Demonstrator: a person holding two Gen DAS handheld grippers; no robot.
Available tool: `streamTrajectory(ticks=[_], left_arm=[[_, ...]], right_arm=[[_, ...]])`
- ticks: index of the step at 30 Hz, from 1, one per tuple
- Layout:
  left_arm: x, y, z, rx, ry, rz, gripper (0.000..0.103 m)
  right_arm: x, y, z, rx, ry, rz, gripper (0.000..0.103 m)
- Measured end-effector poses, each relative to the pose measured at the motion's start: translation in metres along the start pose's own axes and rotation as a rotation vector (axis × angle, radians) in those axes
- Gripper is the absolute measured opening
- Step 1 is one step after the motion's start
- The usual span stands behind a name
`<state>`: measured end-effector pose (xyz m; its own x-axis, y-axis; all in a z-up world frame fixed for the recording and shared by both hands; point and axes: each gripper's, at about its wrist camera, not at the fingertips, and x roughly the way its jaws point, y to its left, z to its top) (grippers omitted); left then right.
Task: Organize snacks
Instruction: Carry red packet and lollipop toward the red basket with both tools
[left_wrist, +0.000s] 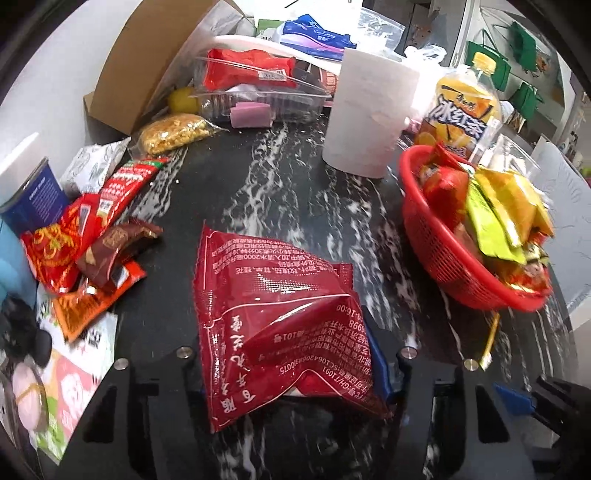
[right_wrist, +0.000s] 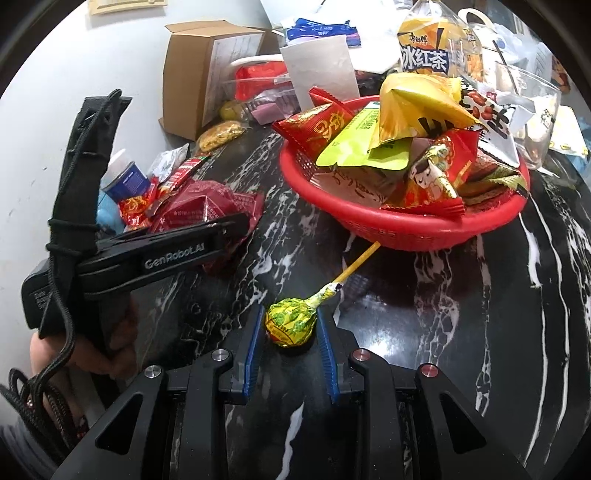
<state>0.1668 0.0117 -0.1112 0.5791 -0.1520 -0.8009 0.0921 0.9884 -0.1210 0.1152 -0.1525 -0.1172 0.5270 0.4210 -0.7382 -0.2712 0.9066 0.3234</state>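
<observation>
The left gripper (left_wrist: 291, 373) has its 2 jaws closed in on a dark red snack packet (left_wrist: 273, 317), the blue pads pressing its lower half so the foil creases between them. The right gripper (right_wrist: 290, 332) is narrowed around the wrapped head of a yellow-green lollipop (right_wrist: 291, 325); the pads sit against its sides, and the yellow stick points up toward the red basket (right_wrist: 402, 229).

Taking that basket as the landmark: the lollipop lies on the dark marbled table (right_wrist: 443, 332) just in front of its near rim, stick tip almost under the rim. The red packet sits to the left of the basket, with bare tabletop between. The basket is already heaped with packets, the pile rising above its rim.

The step in hand looks like lifting both snacks to the basket. Done well, that means raising each clear of the rim before moving across, and letting go over the lower, near side of the heap so nothing slides off. The packet is puffy and slick, so a grip low on it may let it swing.

Open room lies between packet and basket. Behind the basket stand a paper roll (left_wrist: 369, 114) and an iced tea bottle (left_wrist: 465, 110); left of the packet lies a loose pile of wrappers (left_wrist: 85, 251).
</observation>
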Motion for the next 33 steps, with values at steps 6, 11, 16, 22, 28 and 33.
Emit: streamTrajectory(ticks=[6,11,16,22,28,33], left_arm=[[-0.023,-0.010,-0.024,0.020,0.015,-0.010,0.061],[-0.037,-0.021,-0.043,0.034,0.024,-0.012,0.061],[-0.051,-0.031,-0.061,0.039,0.030,-0.028,0.061],[-0.062,-0.044,-0.080,0.037,0.045,-0.055,0.061],[-0.065,-0.060,-0.093,0.058,0.064,-0.081,0.061],[-0.071,-0.076,-0.102,0.087,0.066,-0.109,0.061]], right_arm=[[-0.011,-0.002,-0.009,-0.002,-0.006,-0.007,0.028],[-0.020,-0.004,-0.018,0.013,-0.002,0.021,0.028],[-0.036,-0.005,-0.034,0.014,-0.007,0.023,0.028],[-0.052,-0.010,-0.048,0.040,-0.023,0.035,0.028],[-0.060,-0.019,-0.061,0.066,-0.008,0.037,0.028],[-0.070,-0.023,-0.070,0.074,-0.004,0.021,0.028]])
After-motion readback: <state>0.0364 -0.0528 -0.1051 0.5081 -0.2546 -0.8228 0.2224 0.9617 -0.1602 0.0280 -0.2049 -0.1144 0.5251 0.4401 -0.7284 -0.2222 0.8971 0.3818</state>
